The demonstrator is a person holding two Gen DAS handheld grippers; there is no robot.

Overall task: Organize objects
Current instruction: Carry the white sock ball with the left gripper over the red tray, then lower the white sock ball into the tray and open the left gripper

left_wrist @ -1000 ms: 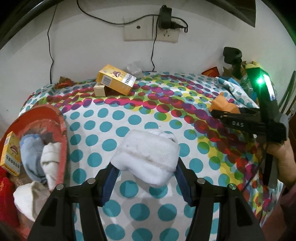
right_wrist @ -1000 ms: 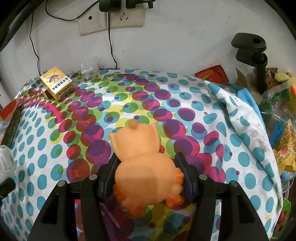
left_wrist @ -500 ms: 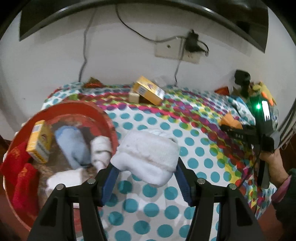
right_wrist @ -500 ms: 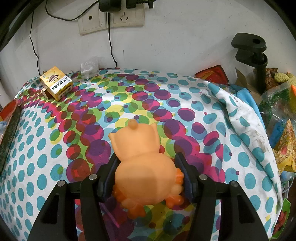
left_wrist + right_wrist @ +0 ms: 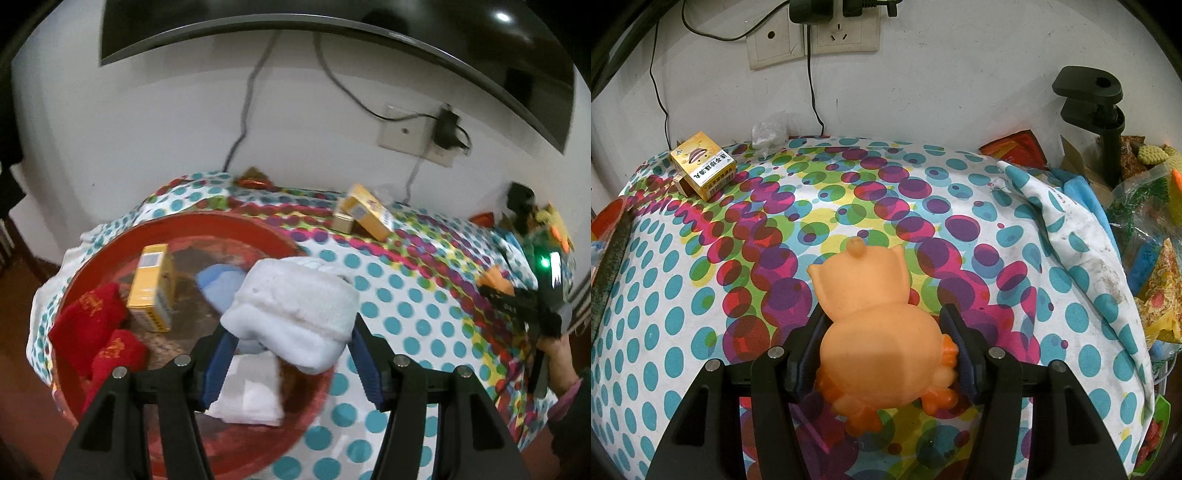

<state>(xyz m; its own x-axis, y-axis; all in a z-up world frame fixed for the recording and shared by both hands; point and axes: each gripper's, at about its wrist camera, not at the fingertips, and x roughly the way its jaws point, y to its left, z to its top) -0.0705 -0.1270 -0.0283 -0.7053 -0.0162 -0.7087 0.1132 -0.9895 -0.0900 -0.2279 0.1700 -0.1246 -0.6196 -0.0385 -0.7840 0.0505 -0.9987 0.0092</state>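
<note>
Holding red socks (image 5: 96, 332), a yellow box (image 5: 151, 282), blue and white cloths, the red basin (image 5: 207, 225) sits under the left gripper (image 5: 291, 354) clamping a white sock (image 5: 295, 310); the right gripper (image 5: 886, 354) grips an orange toy (image 5: 875, 325).

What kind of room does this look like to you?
Probably a lived-in room at home. A dotted tablecloth covers a table against a white wall with wall sockets, a mounted dark screen hangs above, and a red basin holds socks and small boxes.

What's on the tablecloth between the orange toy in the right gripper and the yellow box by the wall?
Nothing: in the right wrist view, only bare dotted tablecloth lies between the orange toy and the yellow box.
</note>
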